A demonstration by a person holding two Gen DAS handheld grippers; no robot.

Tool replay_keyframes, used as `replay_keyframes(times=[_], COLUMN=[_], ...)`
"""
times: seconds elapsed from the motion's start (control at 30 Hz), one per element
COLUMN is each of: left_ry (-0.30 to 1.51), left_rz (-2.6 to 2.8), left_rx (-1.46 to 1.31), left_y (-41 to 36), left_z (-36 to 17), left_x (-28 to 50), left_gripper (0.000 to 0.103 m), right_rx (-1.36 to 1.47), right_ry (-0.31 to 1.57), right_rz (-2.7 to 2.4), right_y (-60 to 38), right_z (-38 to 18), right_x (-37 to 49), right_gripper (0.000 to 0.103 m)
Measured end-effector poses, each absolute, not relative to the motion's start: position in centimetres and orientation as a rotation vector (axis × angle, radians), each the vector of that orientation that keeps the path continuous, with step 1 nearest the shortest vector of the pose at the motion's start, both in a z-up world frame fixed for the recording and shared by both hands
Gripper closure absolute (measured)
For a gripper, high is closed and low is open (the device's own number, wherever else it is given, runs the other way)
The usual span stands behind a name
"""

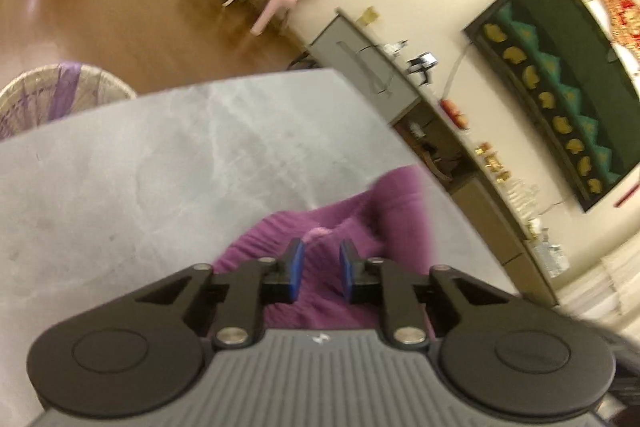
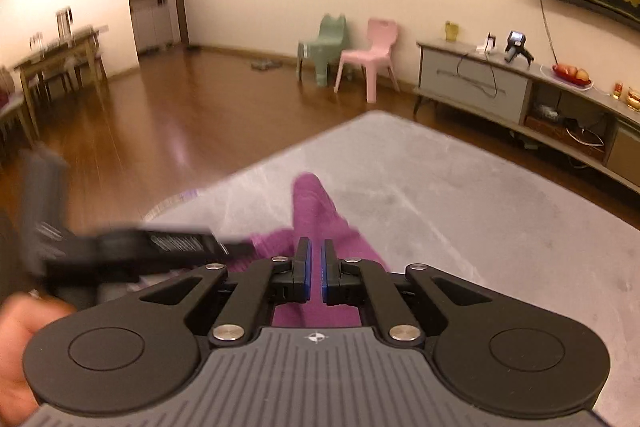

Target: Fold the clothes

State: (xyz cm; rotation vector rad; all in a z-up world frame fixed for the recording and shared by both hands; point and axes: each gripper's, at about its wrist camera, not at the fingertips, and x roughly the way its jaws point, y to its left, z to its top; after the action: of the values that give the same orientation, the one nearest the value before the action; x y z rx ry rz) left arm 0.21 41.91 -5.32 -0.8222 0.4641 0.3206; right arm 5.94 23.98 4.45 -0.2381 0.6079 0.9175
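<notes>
Purple knit garment [image 1: 320,235] is lying bunched on the grey surface [image 1: 120,187], near its edge. Above the garment, the left claw [image 1: 320,269] is standing narrowly parted, gripping nothing. The right claw [image 2: 316,267] is nearly closed, seemingly pinching cloth, though I cannot tell surely. Spreading is probably underway; next, the cloth needs flattening.

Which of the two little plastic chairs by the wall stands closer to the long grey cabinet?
The pink chair. It stands between the green chair and the grey cabinet, so the green one is farther off.
</notes>
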Motion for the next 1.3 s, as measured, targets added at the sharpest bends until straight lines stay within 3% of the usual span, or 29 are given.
replay_keyframes(times=[0.1, 0.2, 0.23, 0.3, 0.33, 0.37, 0.8, 0.87, 0.9, 0.93, 0.97, 1.07, 1.23, 1.3], left_ry=[0.417, 0.452, 0.462, 0.471, 0.476, 0.482, 0.538, 0.536, 0.532, 0.528, 0.523, 0.492, 0.43, 0.389], left_rz=[0.272, 0.274, 0.274, 0.269, 0.267, 0.267, 0.281, 0.283, 0.286, 0.288, 0.292, 0.298, 0.275, 0.246], left_rx=[-0.809, -0.822, -0.831, -0.853, -0.86, -0.864, -0.894, -0.9, -0.904, -0.907, -0.911, -0.931, -0.971, -0.977], left_y=[41.5, 41.6, 41.7, 41.8, 41.9, 42.0, 42.6, 42.7, 42.8, 42.9, 43.0, 43.4, 43.5, 43.1], left_z=[-4.3, -4.9, -5.1, -5.4, -5.5, -5.8, -7.8, -7.8, -7.7, -7.7, -7.6, -7.1, -6.3, -5.7], left_x=[-0.6, 0.3, 0.6, 1.1, 1.4, 1.5, 1.6, 1.4, 1.3, 1.1, 1.0, 0.3, -0.6, -1.1], left_gripper=[0.066, 0.065, 0.065, 0.065, 0.065, 0.065, 0.066, 0.066, 0.066, 0.066, 0.066, 0.066, 0.065, 0.06], right_rx=[-0.243, -0.262, -0.26, -0.236, -0.224, -0.211, -0.247, -0.272, -0.297, -0.327, -0.349, -0.3, -0.285, -0.293], right_ry=[0.66, 0.679, 0.682, 0.69, 0.694, 0.698, 0.752, 0.741, 0.742, 0.744, 0.732, 0.675, 0.593, 0.561], right_rz=[0.895, 0.863, 0.847, 0.832, 0.825, 0.818, 0.839, 0.839, 0.832, 0.825, 0.813, 0.805, 0.847, 0.87], right_y=[24.6, 25.1, 25.0, 25.1, 25.1, 25.2, 28.1, 28.5, 28.8, 29.1, 29.0, 27.6, 26.2, 25.8], right_z=[3.1, 2.0, 1.8, 1.3, 1.1, 0.9, -0.9, -1.2, -1.5, -1.5, -1.6, 0.0, 2.0, 2.6], right_x=[6.5, 6.5, 6.3, 7.0, 7.4, 7.7, 8.2, 7.9, 7.9, 7.8, 7.8, 7.6, 5.4, 4.3], right_gripper=[0.099, 0.099, 0.095, 0.06, 0.032, 0.025, 0.025, 0.032, 0.043, 0.078, 0.095, 0.101, 0.102, 0.102])
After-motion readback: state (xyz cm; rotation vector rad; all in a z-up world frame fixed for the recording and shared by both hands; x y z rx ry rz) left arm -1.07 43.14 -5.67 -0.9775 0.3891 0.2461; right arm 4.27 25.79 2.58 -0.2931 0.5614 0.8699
